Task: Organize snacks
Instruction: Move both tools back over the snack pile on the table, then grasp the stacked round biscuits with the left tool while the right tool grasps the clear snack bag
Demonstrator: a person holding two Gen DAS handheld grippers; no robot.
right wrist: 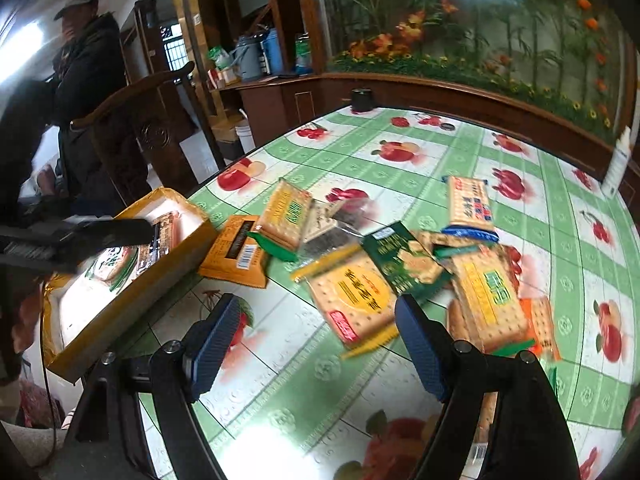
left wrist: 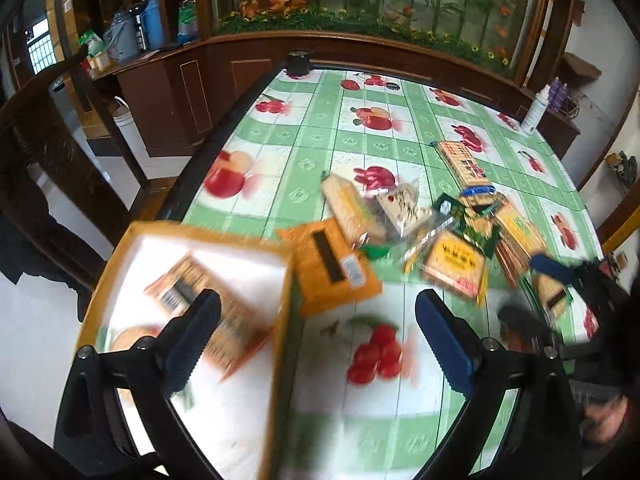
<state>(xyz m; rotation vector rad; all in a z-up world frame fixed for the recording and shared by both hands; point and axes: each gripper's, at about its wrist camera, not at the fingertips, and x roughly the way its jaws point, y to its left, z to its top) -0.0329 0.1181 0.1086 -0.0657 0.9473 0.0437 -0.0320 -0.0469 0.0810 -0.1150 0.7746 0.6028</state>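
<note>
Fruit-print tablecloth (right wrist: 360,400): we keep the box (right wrist: 132,292) at its left edge, beside loose snack packets (right wrist: 352,296). Left gripper (left wrist: 316,340) and right gripper (right wrist: 316,340) both have fingers apart, empty, probably for the next pick.

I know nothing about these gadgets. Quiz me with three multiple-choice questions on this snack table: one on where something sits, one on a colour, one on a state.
1. Where is the yellow box?
A. at the table's left edge
B. on the floor
C. on the far cabinet

2. What colour is the tablecloth grid?
A. blue
B. green
C. black

3. How is the right tool?
A. shut on a packet
B. open and empty
C. out of view

Answers: 1 A, it sits there beside the orange packet. 2 B, green bands between fruit prints. 3 B, nothing between its fingers.
</note>
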